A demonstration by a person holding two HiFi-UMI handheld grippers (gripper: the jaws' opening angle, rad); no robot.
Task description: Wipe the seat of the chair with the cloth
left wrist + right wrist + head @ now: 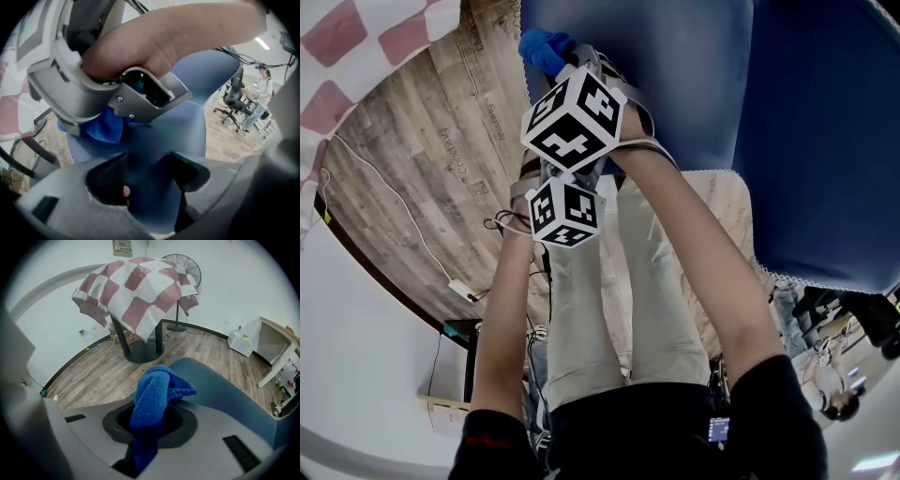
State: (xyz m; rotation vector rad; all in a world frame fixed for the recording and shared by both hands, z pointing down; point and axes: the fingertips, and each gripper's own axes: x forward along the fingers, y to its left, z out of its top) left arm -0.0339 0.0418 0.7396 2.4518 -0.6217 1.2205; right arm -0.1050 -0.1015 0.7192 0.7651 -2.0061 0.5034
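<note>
The blue chair seat (741, 84) fills the top right of the head view. My right gripper (150, 420) is shut on a blue cloth (157, 399), which bunches up out of its jaws over the seat's edge (220, 394). In the head view the cloth (544, 47) shows just beyond the upper marker cube (572, 117). My left gripper (147, 173) sits right behind the right one, open, with only the seat (187, 122) showing between its pads. Its view shows the right gripper's body (93, 84), the hand on it (178, 37) and the cloth (105, 126).
A table under a red-and-white checked cover (140, 291) stands ahead on the wood floor, with a fan (183, 268) behind it. A white cable (394, 202) and power strip (461, 291) lie on the floor. Office chairs (234, 93) and a person (262, 79) are far off.
</note>
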